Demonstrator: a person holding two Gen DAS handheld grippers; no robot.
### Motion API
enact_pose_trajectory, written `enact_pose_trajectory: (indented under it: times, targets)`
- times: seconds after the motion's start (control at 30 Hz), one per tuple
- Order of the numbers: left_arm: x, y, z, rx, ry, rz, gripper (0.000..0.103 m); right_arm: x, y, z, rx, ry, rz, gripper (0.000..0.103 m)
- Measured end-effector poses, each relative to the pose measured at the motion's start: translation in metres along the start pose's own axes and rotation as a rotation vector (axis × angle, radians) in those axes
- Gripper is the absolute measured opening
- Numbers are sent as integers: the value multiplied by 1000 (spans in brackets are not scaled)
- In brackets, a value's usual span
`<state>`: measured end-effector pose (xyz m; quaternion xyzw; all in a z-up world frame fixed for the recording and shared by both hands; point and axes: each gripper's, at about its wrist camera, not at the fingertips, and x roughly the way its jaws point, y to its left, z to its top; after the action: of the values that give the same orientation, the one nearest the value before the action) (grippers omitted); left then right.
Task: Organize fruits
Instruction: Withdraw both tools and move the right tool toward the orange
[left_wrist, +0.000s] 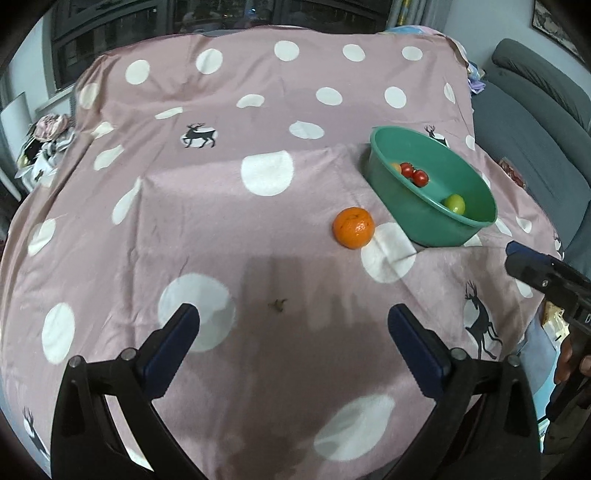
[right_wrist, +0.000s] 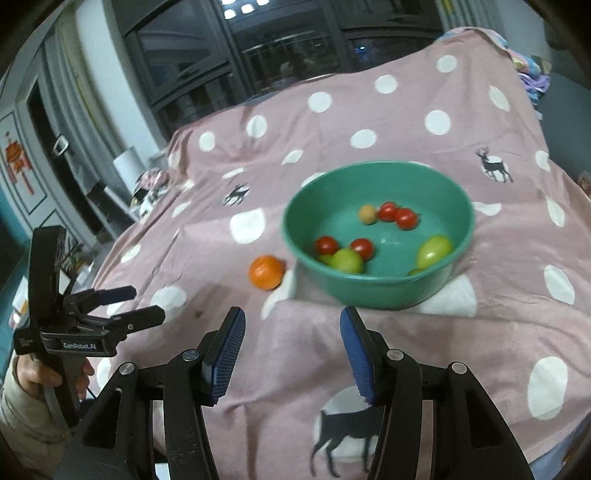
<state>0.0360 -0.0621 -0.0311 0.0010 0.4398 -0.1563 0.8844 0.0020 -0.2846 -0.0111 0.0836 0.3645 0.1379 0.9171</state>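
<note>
Left gripper (left_wrist: 293, 325) – jaws spread wide, nothing between them, hovering over the pink dotted cloth (left_wrist: 221, 221) w/ a small dark speck of debris (left_wrist: 277, 305) lying just ahead. Right gripper (right_wrist: 291, 332) also agape and empty, blue pads facing each other, pointed toward the green bowl (right_wrist: 369, 291). Orange (right_wrist: 266, 271) sits on the cloth just beside the bowl's left wall – touching or a hair apart, can't tell. Inside the bowl: red cherry tomatoes (right_wrist: 397, 215) in two pairs, green fruits (right_wrist: 434, 251) near the front wall, one small tan fruit (right_wrist: 367, 214) at the back. Left wrist view shows the right gripper's tip at far right, over the cloth's near edge. Grey sofa (left_wrist: 535, 147) beyond the bowl.
</note>
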Motion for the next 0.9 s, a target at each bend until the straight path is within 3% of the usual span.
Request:
enact_pose_trajectory:
  times: [0.23,0.9]
  targets:
    - [-15,17,-12,-54,-47,13,102,7,28,-6,-63,37,11,54]
    - [-7,43,-23,-76,-49,-58,102,51,62,-3,-110,125,-9,54]
